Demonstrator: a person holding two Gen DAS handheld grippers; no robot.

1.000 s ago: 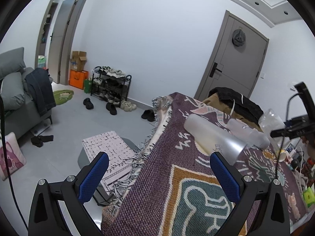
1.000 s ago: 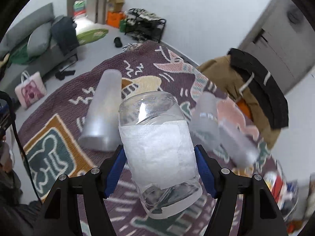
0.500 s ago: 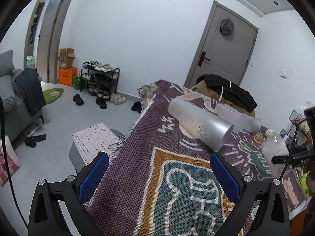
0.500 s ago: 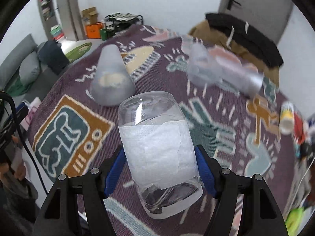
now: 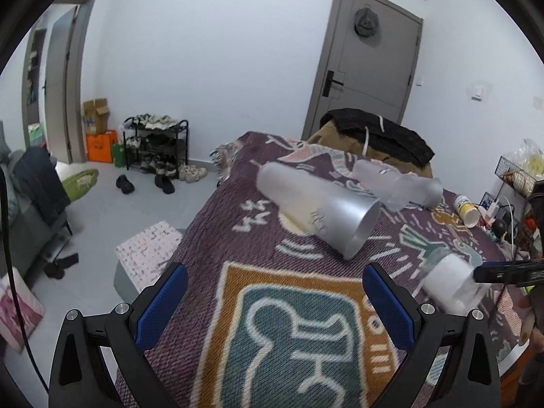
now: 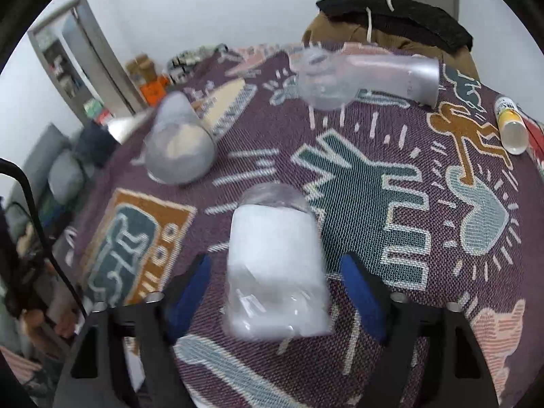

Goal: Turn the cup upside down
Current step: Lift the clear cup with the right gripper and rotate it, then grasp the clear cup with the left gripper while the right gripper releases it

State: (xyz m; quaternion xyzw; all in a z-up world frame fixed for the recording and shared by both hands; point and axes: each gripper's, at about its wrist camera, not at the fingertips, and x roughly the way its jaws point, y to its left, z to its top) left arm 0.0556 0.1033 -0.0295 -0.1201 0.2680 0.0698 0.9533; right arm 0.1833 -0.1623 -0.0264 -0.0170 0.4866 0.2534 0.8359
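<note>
A clear plastic cup with a white label (image 6: 275, 265) lies between the fingers of my right gripper (image 6: 277, 292). The blue pads stand apart from its sides, so the jaws are open and the cup looks released on the patterned blanket (image 6: 374, 183). The cup is blurred. In the left wrist view the same cup (image 5: 448, 285) sits at the right beside the right gripper's finger. My left gripper (image 5: 275, 292) is open and empty over the blanket (image 5: 272, 323).
A frosted tumbler (image 5: 323, 214) (image 6: 180, 142) lies on its side mid-blanket. Two more frosted cups (image 6: 367, 74) (image 5: 397, 183) lie behind it. A small yellow bottle (image 6: 510, 122) lies at the right. A jacket-covered chair (image 5: 374, 139) stands behind. The blanket's left edge drops to the floor.
My right gripper carried the cup down to the blanket and its fingers opened off the cup. The left gripper shifted, and its view now looks more over the blanket.
</note>
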